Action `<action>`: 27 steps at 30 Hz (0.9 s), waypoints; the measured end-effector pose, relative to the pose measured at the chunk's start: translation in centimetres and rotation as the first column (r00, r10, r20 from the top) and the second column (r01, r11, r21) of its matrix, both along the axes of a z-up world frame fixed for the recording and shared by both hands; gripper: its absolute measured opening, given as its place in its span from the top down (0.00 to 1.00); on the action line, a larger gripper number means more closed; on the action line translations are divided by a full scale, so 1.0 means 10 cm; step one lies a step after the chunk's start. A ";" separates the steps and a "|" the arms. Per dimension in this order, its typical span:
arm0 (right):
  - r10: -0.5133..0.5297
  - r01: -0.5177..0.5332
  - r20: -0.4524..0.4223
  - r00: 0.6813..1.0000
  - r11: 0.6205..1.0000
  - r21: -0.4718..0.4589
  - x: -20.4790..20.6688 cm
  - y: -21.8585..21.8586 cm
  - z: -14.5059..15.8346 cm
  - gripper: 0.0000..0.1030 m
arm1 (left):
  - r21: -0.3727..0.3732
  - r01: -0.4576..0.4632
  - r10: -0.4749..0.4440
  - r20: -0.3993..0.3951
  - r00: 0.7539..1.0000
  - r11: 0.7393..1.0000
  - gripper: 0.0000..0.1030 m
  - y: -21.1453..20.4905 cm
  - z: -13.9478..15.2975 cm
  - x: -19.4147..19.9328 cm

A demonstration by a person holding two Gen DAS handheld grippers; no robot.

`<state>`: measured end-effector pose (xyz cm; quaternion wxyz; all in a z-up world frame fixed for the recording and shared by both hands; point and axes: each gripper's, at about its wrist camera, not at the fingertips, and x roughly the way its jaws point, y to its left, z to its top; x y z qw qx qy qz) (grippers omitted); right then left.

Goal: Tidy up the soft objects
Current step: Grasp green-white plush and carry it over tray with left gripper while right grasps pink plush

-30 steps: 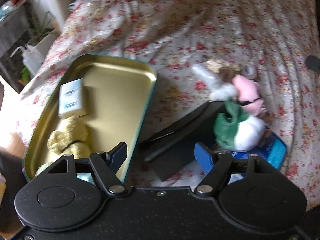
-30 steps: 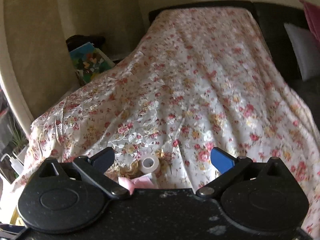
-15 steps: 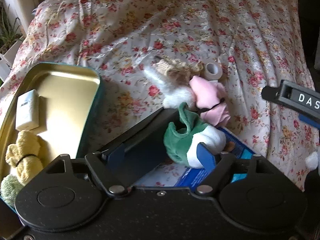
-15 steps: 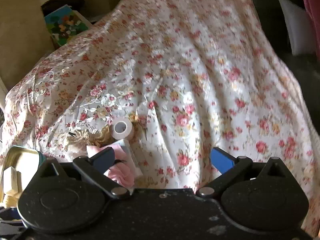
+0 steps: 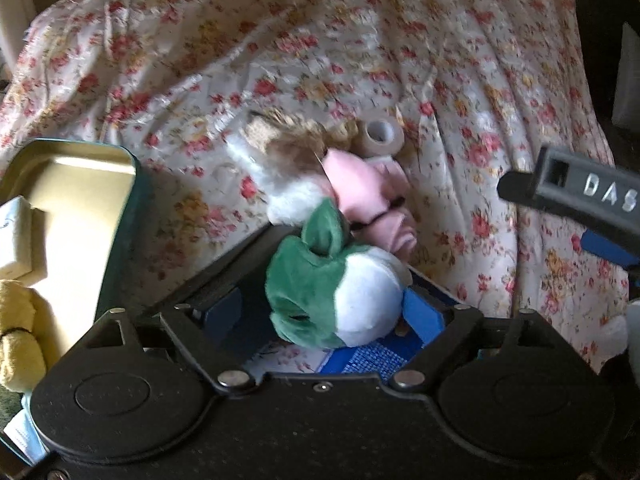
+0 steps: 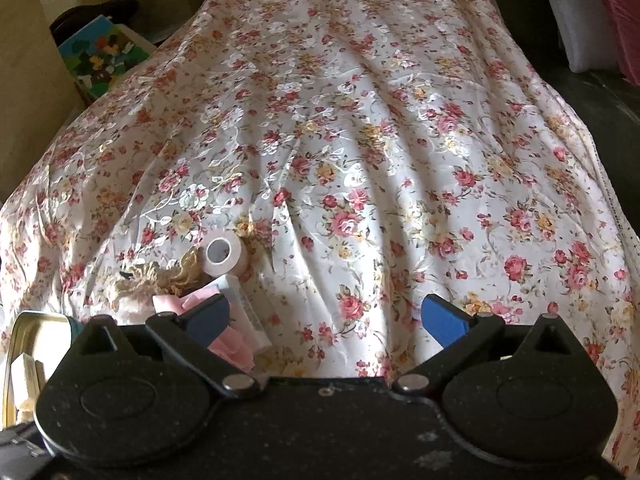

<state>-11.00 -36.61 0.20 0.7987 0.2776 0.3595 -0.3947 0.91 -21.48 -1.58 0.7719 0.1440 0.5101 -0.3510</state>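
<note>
A green and white plush toy [image 5: 336, 296] lies on a blue box on the floral bedspread. My left gripper [image 5: 324, 312] is open, with its blue fingers on either side of the toy. Behind it lie a pink cloth bundle [image 5: 368, 196], a white and brown furry piece [image 5: 288, 164] and a tape roll [image 5: 382, 136]. An open gold tin [image 5: 68, 220] at the left holds a yellow cloth roll [image 5: 18, 328] and a white box [image 5: 14, 236]. My right gripper [image 6: 326, 320] is open and empty above the bedspread, right of the pink cloth [image 6: 228, 344] and tape roll [image 6: 224, 254].
The floral bedspread [image 6: 360, 140] covers the whole bed. A black lid or box flap [image 5: 224, 280] lies between the tin and the blue box [image 5: 368, 356]. The right gripper's body [image 5: 568, 188] enters the left view from the right. A pillow [image 6: 576, 16] is far right.
My left gripper has moved right from the tin and closed in over the green plush toy. My right gripper has tilted down toward the bedspread and nearer the pink cloth.
</note>
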 end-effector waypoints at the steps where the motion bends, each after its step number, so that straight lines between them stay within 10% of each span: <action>1: -0.003 0.003 0.000 1.000 1.000 0.001 0.00 0.00 0.00 0.00 | 0.004 0.003 -0.003 -0.005 1.000 1.000 0.18 -0.01 -0.02 0.00; 12: 0.010 -0.010 -0.001 1.000 1.000 -0.001 0.03 0.00 -0.03 0.00 | -0.051 -0.031 0.023 -0.153 0.988 0.998 0.41 -0.02 -0.10 0.12; 27: 0.112 -0.113 0.024 0.993 0.994 -0.001 0.23 0.11 -0.08 0.00 | -0.027 -0.080 0.078 -0.046 0.996 0.996 0.41 0.36 0.24 0.15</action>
